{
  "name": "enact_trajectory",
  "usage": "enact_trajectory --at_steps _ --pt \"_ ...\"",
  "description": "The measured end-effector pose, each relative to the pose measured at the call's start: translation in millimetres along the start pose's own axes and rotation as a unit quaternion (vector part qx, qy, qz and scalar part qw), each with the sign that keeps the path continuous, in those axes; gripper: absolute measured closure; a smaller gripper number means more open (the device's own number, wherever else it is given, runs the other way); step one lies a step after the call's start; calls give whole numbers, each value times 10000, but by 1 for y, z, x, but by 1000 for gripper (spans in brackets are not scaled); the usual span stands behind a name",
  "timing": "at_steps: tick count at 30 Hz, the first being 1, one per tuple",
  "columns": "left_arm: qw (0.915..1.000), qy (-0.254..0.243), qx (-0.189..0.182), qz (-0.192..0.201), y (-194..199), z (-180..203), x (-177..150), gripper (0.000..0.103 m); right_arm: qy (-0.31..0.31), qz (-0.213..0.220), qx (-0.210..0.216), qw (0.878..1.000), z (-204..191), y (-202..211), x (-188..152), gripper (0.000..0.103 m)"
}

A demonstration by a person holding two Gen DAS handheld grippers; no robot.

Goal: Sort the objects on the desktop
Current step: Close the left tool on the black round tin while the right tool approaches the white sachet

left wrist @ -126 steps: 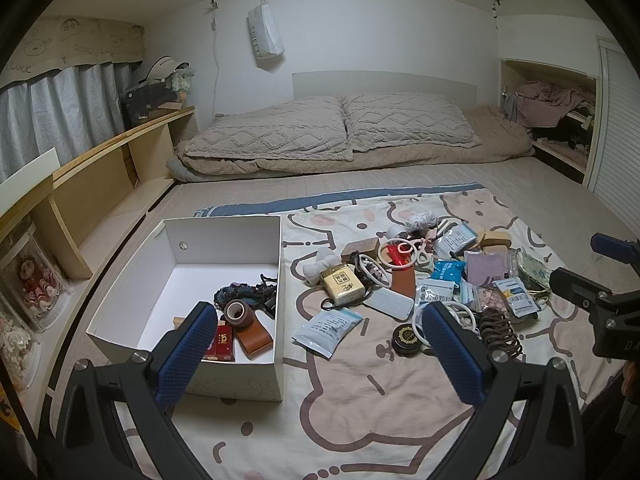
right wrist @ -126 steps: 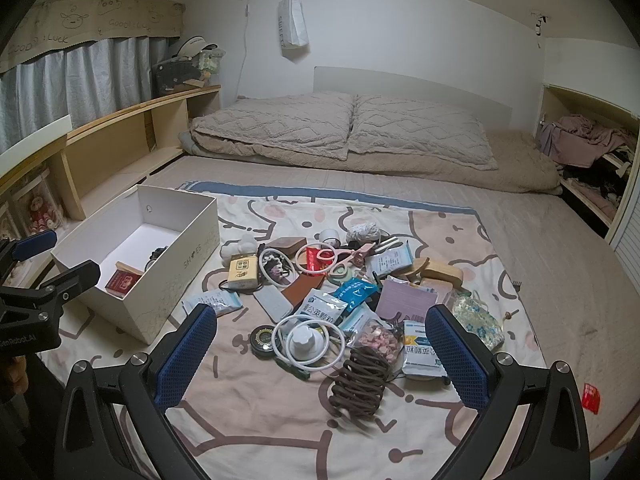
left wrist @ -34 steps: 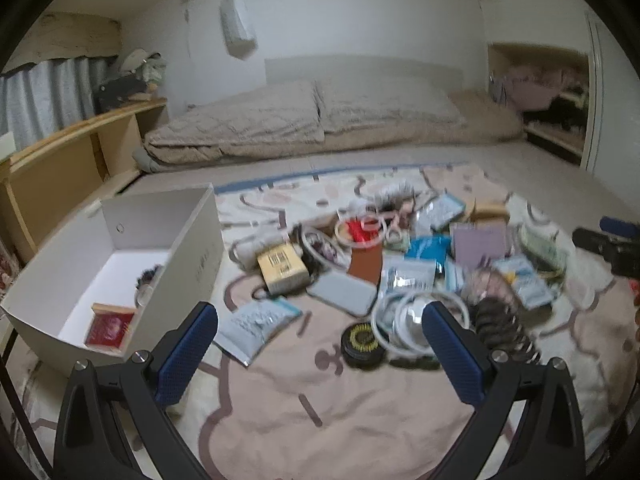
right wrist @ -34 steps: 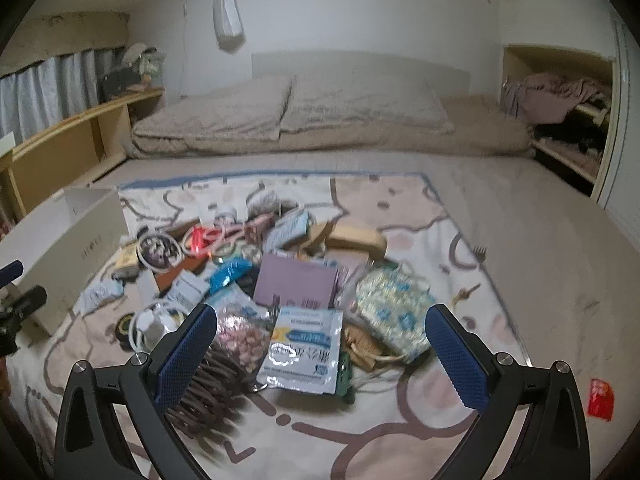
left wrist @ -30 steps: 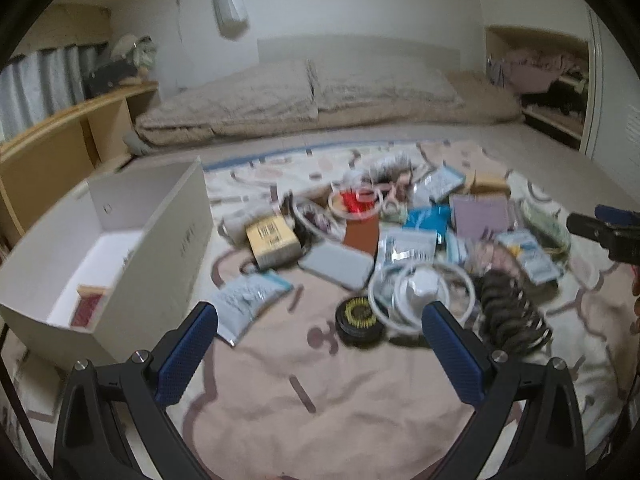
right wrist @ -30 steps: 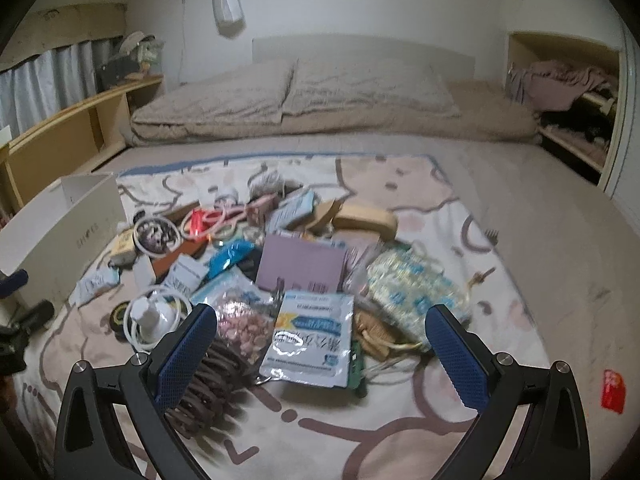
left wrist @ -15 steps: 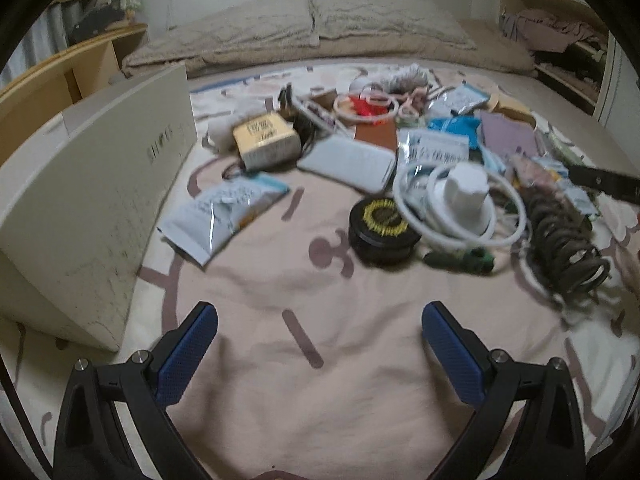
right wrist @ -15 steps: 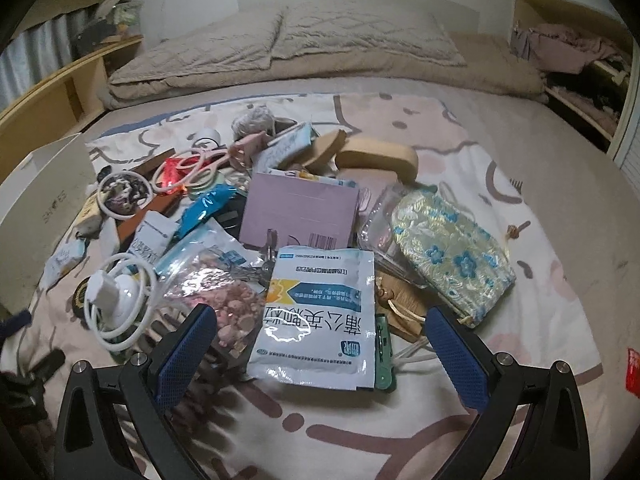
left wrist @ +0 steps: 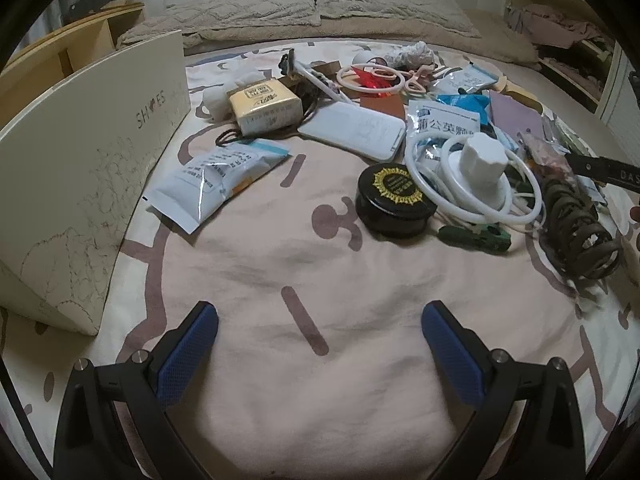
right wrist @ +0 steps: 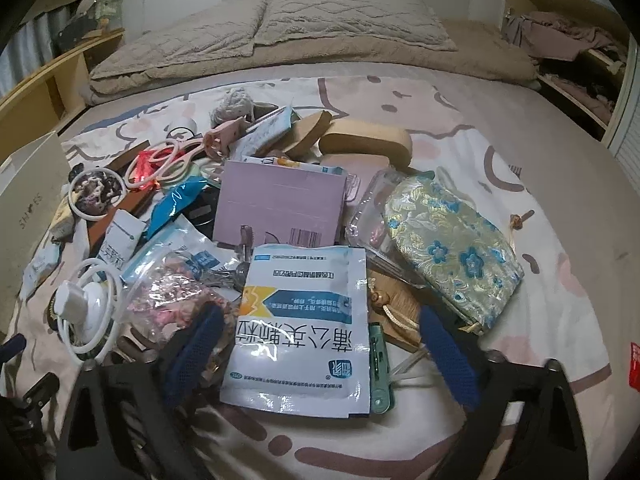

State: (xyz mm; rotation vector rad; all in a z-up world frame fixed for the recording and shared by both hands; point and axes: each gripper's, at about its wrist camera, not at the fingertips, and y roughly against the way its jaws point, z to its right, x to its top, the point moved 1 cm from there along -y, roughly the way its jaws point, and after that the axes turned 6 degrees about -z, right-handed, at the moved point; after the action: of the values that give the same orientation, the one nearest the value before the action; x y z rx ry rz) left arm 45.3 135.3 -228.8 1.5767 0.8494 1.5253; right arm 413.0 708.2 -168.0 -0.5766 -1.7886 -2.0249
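A pile of small items lies on a cartoon-print blanket. My left gripper [left wrist: 320, 344] is open and empty, low over bare blanket, short of a black round tin [left wrist: 394, 196] and a white medicine sachet [left wrist: 212, 178]. My right gripper [right wrist: 318, 352] is open, its jaws standing either side of a white and blue medicine sachet [right wrist: 304, 320] without touching it. A floral brocade pouch [right wrist: 448, 252] lies to the right of it, and a bag of pink pieces [right wrist: 172, 300] to the left. A white shoebox [left wrist: 76, 168] stands at the left.
A white charger with coiled cable [left wrist: 478, 168], a brown spiral hair clip [left wrist: 576, 232], a white power bank [left wrist: 354, 130], a yellow box [left wrist: 264, 106] and a purple booklet [right wrist: 280, 204] lie in the pile. Pillows and duvet [right wrist: 280, 28] lie behind. Shelves stand at both sides.
Both grippers have come down and forward close to the blanket. The right one now straddles the white and blue sachet. The left one has dropped below the shoebox rim.
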Motion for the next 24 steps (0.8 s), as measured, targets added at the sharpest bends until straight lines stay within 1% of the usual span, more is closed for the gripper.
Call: enact_trajectory --at_steps 2,4,5,8,9,10,11,14,19,23,24 --pt "10000 -77 -43 -33 -2 0 -1 0 11 -29 -3 10000 -1 -1 0 15" --pt "9999 -123 -78 -92 -3 0 0 0 62 -42 -26 10000 -3 -3 -1 21" --pt "9998 -120 -111 -101 -3 -1 0 0 74 -50 -27 10000 -4 -3 -1 22" --pt "9995 -163 -256 -115 -3 -3 0 0 99 -77 28 9999 -5 -6 -1 29" --pt "9994 -192 -278 -117 -2 -3 0 0 103 -87 33 9999 -6 -7 -2 34" --pt "9992 -245 -299 -124 -2 -2 0 0 120 -81 8 9999 -6 -7 -2 36" --pt "9991 -286 -295 -137 -1 -1 1 0 125 -78 8 9999 -7 -7 -2 36" --pt "9975 -521 -439 -176 1 3 4 1 138 -42 -1 9999 -8 -6 -3 36" --pt "9938 -822 -745 3 8 14 18 2 140 -9 -1 9999 -9 -4 -5 36" --pt "9909 -1058 -830 103 7 20 29 2 151 3 5 9999 -9 -2 -9 36" --pt "9904 -1106 -821 91 5 21 32 4 140 1 15 9999 -9 -2 -9 36"
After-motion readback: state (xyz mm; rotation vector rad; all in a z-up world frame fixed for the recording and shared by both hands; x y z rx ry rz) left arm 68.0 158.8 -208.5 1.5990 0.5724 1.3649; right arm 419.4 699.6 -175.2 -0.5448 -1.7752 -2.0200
